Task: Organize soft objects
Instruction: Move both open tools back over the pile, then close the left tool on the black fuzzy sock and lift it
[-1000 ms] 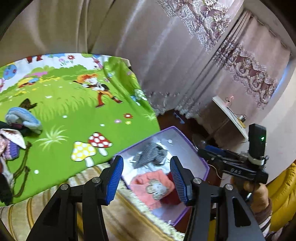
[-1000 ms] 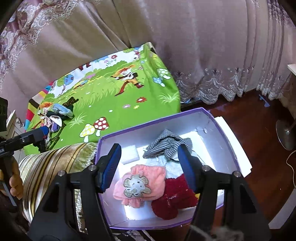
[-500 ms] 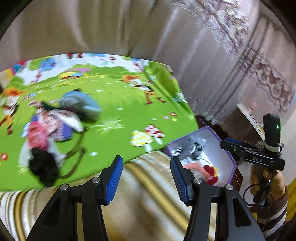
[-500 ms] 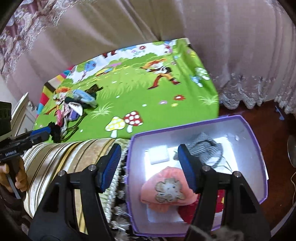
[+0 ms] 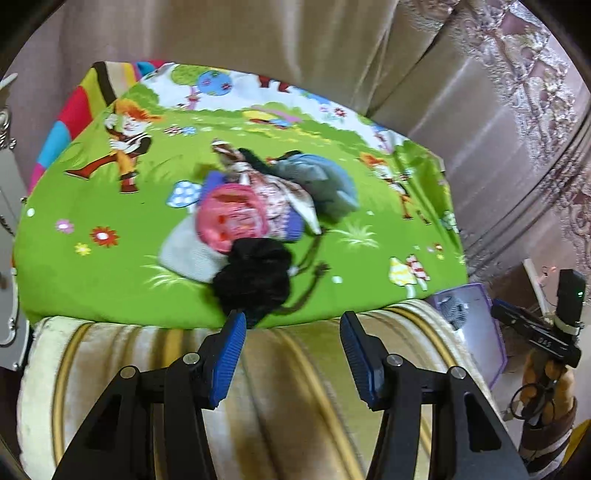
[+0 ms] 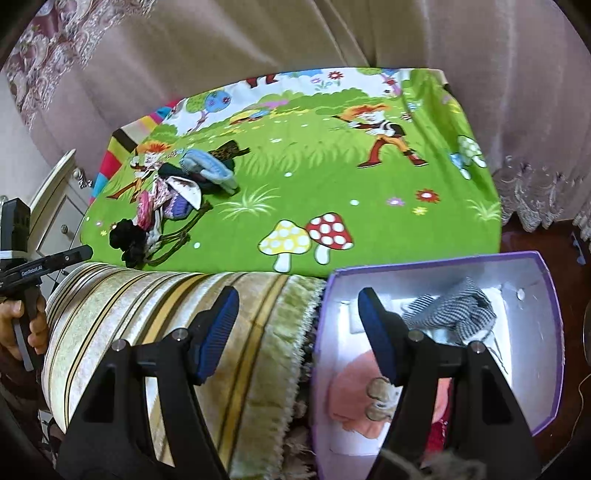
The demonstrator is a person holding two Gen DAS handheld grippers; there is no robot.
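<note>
Several soft things lie in one pile [image 5: 255, 218] on the green cartoon sheet [image 5: 110, 280] of the bed, toward its left part in the right wrist view [image 6: 173, 199]. In the pile there is a pink hat [image 5: 231, 218], a grey knit piece [image 5: 188, 254] under it, a black fluffy piece [image 5: 255, 277] at the near edge, a blue-grey hat [image 5: 321, 184] at the far side, and a floral cloth [image 5: 273, 195] between them. Brown cords [image 5: 310, 280] run out from the pile over the sheet. The picture here is a little blurred, so finer details I cannot tell.

More soft things are already in the purple box [image 6: 550, 332], which stands just beside the bed at its near right corner. Inside lie a checked cloth [image 6: 454, 314], a pink hat with a grey patch [image 6: 351, 398] and something red [image 6: 439, 432], partly hidden by the right gripper.

Along the near side of the bed lies a striped gold and cream blanket [image 5: 295, 387] with a fringe next to the box.

The left gripper [image 5: 293, 354] hangs over this blanket, pointing to the black piece, with its blue fingers [image 5: 231, 356] spread and nothing between them. The right gripper [image 6: 299, 332] is above the border of blanket and box; its fingers [image 6: 218, 332] are opening, and they hold nothing.

Behind the bed hang beige curtains [image 6: 295, 33].
</note>
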